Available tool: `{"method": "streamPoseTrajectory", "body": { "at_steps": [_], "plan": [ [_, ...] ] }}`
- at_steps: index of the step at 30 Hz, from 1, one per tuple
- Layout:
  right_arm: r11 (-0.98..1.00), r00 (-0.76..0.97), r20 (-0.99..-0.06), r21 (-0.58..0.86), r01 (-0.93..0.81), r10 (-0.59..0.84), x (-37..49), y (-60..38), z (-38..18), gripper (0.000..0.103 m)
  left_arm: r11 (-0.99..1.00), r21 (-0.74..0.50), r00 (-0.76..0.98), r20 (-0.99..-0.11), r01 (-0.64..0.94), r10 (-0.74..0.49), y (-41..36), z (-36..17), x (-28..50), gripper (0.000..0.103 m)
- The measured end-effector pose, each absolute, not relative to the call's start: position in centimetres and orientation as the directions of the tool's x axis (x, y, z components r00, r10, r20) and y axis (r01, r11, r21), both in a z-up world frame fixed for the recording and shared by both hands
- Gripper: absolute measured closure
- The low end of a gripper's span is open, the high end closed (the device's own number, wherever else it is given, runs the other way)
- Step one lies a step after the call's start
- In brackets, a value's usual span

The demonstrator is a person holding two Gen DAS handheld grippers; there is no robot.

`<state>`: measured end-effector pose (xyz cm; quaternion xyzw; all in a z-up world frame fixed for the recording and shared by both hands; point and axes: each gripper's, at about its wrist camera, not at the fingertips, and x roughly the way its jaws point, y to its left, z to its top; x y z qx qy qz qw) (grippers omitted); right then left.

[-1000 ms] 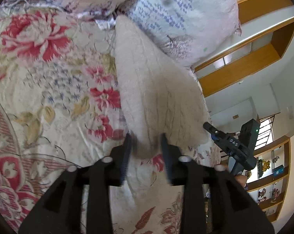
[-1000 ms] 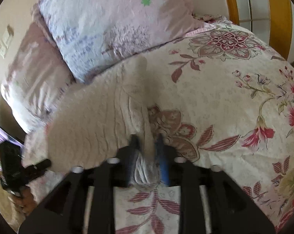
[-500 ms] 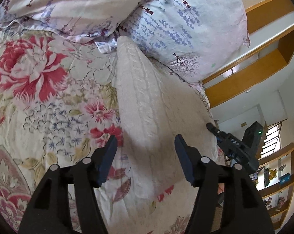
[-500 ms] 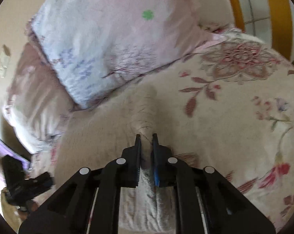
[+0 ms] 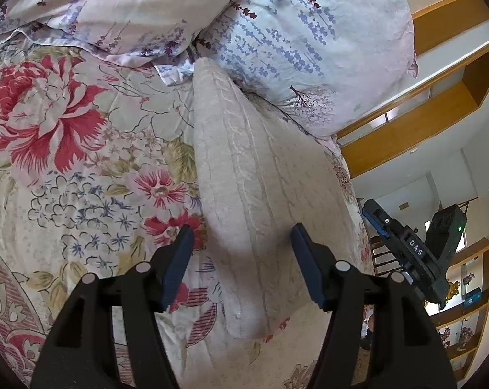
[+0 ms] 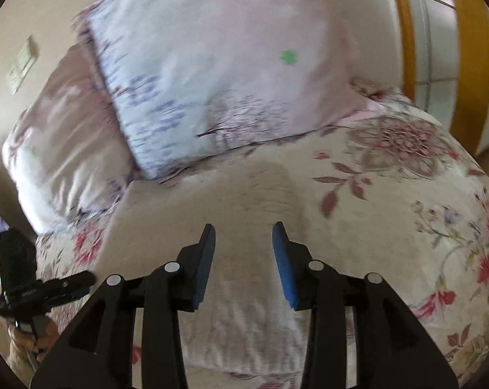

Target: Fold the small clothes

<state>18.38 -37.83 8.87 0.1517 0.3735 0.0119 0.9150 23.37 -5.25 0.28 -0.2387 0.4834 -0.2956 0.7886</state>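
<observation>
step: fold laid, cream knit garment (image 5: 257, 194) flat on floral bedspread (image 5: 66, 162)
left tongs (image 5: 239, 265): wide, empty
right tongs (image 6: 243, 259): opening, empty
next: regrip 6 o'clock hem, fold toward 12 o'clock

white letters "das" on the right tongs (image 5: 375, 223), seen from left wrist

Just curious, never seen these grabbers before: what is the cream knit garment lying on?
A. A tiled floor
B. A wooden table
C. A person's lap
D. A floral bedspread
D: the garment lies flat on the bedspread, its far end by the pillows.
</observation>
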Motion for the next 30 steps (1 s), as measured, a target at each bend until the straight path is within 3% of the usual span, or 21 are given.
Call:
{"method": "streamPoseTrajectory", "body": {
  "at_steps": [3,5,10,12,13,14,20,30],
  "plan": [
    [0.956,0.688,-0.712,0.279,0.088,0.144,18.9,-37.5,7.6,0.064,0.713,-0.659,0.353,-0.625,0.239,-0.696,-5.5,0.1,23.3,0.038],
    [0.964,0.585,-0.800,0.242,0.111,0.134,20.2,-37.1,4.7,0.060,0.716,-0.657,0.351,-0.629,0.238,-0.694,-5.6,0.0,23.3,0.038],
    [0.965,0.595,-0.792,0.243,0.096,0.140,20.1,-37.2,5.3,0.057,0.714,-0.662,0.347,-0.630,0.229,-0.695,-5.5,0.0,23.5,0.036],
    [0.942,0.602,-0.774,0.320,0.103,0.197,19.9,-38.3,6.2,0.045,0.717,-0.659,0.351,-0.632,0.226,-0.691,-5.5,0.1,23.7,0.035],
    [0.923,0.620,-0.753,0.366,0.115,0.221,19.8,-39.2,6.8,0.029,0.720,-0.657,0.354,-0.633,0.226,-0.689,-5.4,0.3,23.9,0.034],
    [0.911,0.635,-0.738,0.392,0.126,0.230,19.6,-39.8,7.1,0.020,0.721,-0.655,0.356,-0.633,0.226,-0.687,-5.3,0.4,24.0,0.032],
    [0.819,0.591,-0.737,0.533,0.211,0.327,21.3,-43.6,5.9,0.018,0.699,-0.687,0.340,-0.621,0.199,-0.706,-5.2,0.3,25.5,0.030],
    [0.741,0.548,-0.707,0.636,0.217,0.446,23.3,-45.2,2.6,0.018,0.691,-0.696,0.309,-0.624,0.198,-0.717,-6.4,-0.3,26.8,0.030]
  ]
}}
